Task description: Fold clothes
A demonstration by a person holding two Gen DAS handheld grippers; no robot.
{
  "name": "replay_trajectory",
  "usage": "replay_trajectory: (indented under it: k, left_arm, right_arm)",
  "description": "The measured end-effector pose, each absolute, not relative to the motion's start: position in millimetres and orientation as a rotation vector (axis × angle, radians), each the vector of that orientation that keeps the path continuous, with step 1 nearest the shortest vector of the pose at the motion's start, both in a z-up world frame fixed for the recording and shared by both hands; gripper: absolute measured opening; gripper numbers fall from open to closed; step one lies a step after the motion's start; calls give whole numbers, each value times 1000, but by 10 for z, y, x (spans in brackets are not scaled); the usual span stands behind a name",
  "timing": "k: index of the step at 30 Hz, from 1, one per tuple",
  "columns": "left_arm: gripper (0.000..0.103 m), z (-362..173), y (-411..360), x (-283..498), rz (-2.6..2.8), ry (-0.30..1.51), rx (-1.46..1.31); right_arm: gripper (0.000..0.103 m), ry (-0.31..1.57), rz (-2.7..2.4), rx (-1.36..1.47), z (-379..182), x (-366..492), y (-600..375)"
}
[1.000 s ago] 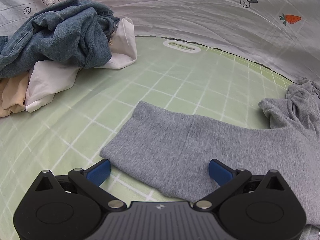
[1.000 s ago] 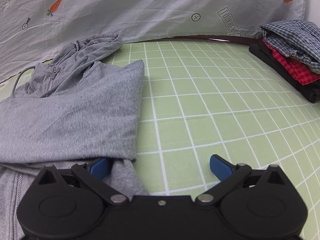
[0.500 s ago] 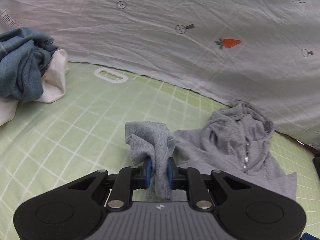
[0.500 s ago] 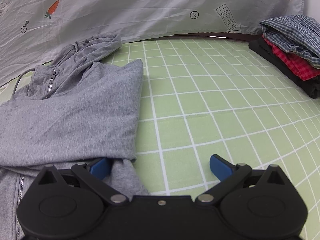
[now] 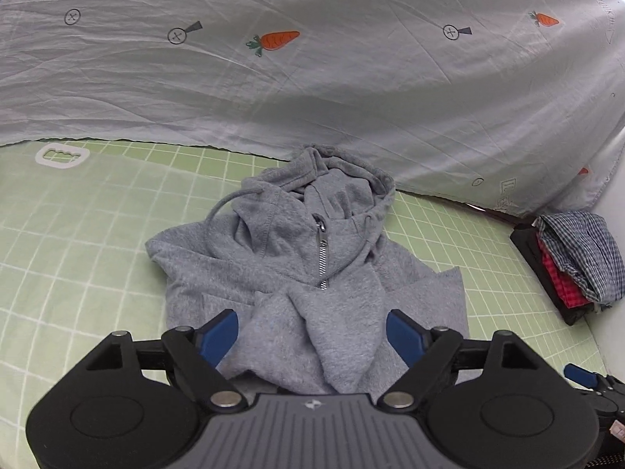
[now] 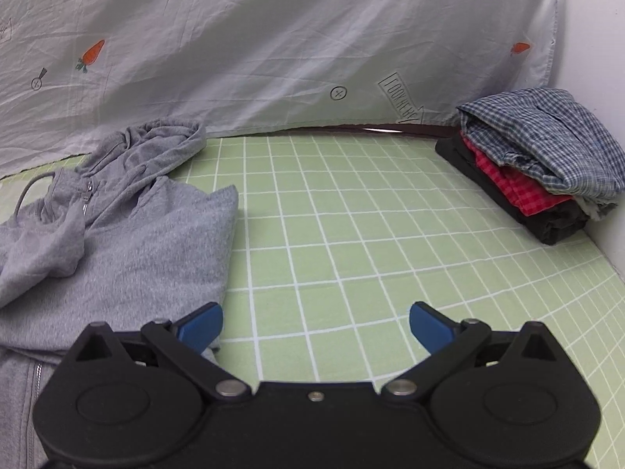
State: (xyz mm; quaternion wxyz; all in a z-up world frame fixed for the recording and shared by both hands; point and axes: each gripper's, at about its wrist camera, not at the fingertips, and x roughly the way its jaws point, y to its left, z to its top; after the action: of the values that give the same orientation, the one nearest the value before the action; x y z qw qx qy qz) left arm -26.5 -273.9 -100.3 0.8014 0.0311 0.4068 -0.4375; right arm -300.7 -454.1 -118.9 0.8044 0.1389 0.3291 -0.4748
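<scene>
A pale grey sheet (image 5: 351, 90) printed with carrots and small outline signs hangs behind the green grid mat (image 6: 351, 234). One sign at its right reads roughly "LOOK HERE", though the letters are distorted.

The grey zip hoodie (image 5: 297, 258) lies mid-mat, hood at the far end, both sleeves crossed over its chest. It looks like soft, limp fleece, light and not slippery. It will sag wherever unsupported, so the near hem corners or the shoulder folds seem the best places to grip.

At the far right sits a stack of folded checked shirts (image 6: 539, 164).

The left gripper (image 5: 312, 332) hovers over the folded sleeve with its jaws opening, the pads clear of the cloth. The right gripper (image 6: 315, 326) stands wide and empty at the hoodie's right edge.
</scene>
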Motion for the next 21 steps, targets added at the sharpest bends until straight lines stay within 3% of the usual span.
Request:
replay_trajectory:
  k: [12,21]
  left_arm:
    - [85,-1170,-2357,112,-666,938,36]
    - [85,-1325,-2452,-86,-745,978,165]
  right_arm:
    - [103,713,-799,284,-1047,-2024,-4458]
    - [100,742,-688,264,-1121,-1353,-4073]
